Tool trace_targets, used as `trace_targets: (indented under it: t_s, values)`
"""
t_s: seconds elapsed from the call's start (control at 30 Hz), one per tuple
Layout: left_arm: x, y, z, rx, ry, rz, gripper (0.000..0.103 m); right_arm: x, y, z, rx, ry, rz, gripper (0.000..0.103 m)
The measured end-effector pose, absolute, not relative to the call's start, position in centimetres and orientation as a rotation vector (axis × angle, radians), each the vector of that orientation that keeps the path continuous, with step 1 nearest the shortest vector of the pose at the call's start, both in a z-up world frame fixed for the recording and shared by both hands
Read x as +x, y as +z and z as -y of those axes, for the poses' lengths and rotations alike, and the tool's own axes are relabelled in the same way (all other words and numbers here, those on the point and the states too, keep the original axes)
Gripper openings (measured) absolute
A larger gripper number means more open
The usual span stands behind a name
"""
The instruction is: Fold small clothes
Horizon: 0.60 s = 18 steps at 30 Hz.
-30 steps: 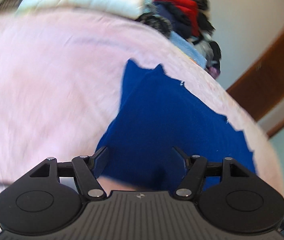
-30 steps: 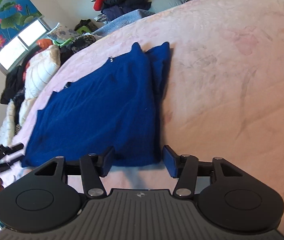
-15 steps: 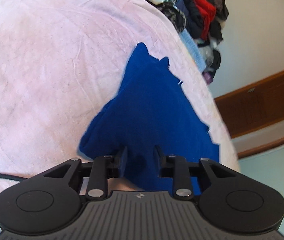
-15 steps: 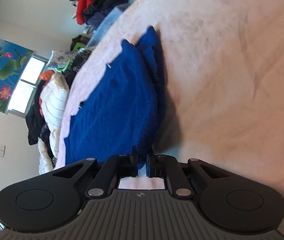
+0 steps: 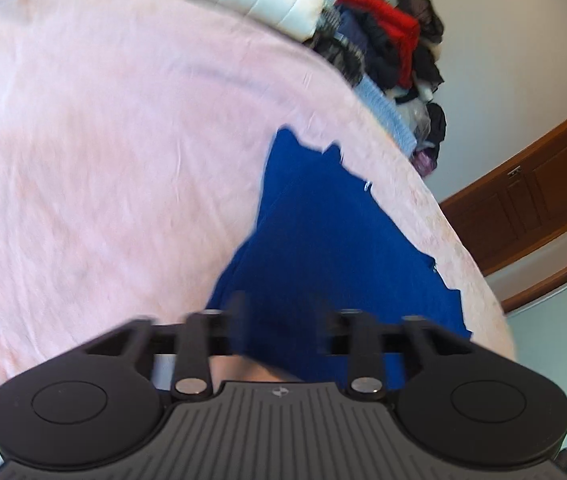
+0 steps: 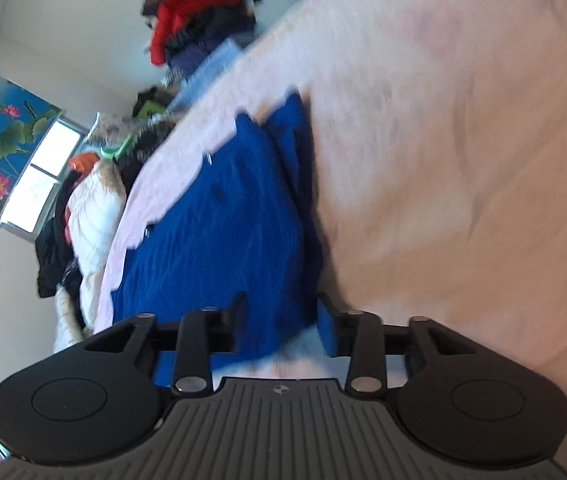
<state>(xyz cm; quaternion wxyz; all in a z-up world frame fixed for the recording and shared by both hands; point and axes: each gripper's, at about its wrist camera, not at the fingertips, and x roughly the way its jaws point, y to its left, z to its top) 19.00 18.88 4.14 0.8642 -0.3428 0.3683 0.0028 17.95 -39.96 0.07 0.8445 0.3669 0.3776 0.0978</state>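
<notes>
On the pink bedspread [image 5: 115, 168] lies the blue garment [image 5: 335, 248], spread flat with one long side doubled over, its near hem right under my two tools. My left gripper [image 5: 281, 312] sits over the hem's left corner; its jaws have just been opening and now stand spread, with blue cloth between them but not pinched as far as I can see. My right gripper [image 6: 281, 320] sits at the hem's right corner, by the doubled edge; its jaws have also just been opening and stand apart, cloth lying between them, loose. I judge I am between grips on the hem, resetting before carrying it up toward the collar end. Next I need both tools to bite the hem corners evenly, then lift together. Beyond the garment's far end, a heap of clothes [image 5: 387, 44] lines the bed's edge.
</notes>
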Motion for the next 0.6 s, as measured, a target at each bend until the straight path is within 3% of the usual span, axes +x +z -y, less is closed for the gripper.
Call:
trace_targets:
  t_s: [0.03,0.17,0.23,0.37,0.5,0.6]
  values:
    - [18.7,4.9,-18.2,-0.651,0.04,-0.736,0.078,17.9,1.1,39.8,0.73,0.183,-0.754,0.041]
    - [19.3,6.1,-14.0,-0.428,0.011,-0.675,0.079,19.6,4.8,37.5,0.587,0.208,-0.625,0.041]
    - [20.3,5.7,-11.1,-0.311,-0.012,-0.67,0.079,21.6,5.5,35.0,0.527,0.28,-0.641,0.05]
    - [22.5,3.2,-7.3,-0.154,-0.022,-0.723,0.079,26.1,4.1,30.0,0.44,0.359,-0.733,0.052]
    - [22.8,0.8,-7.4,-0.081,-0.001,-0.758,0.078,28.0,1.6,26.7,0.157,0.266,-0.805,0.05]
    - [22.5,0.3,-7.1,-0.019,-0.008,-0.738,0.08,27.3,0.5,28.1,0.207,0.31,-0.781,0.051]
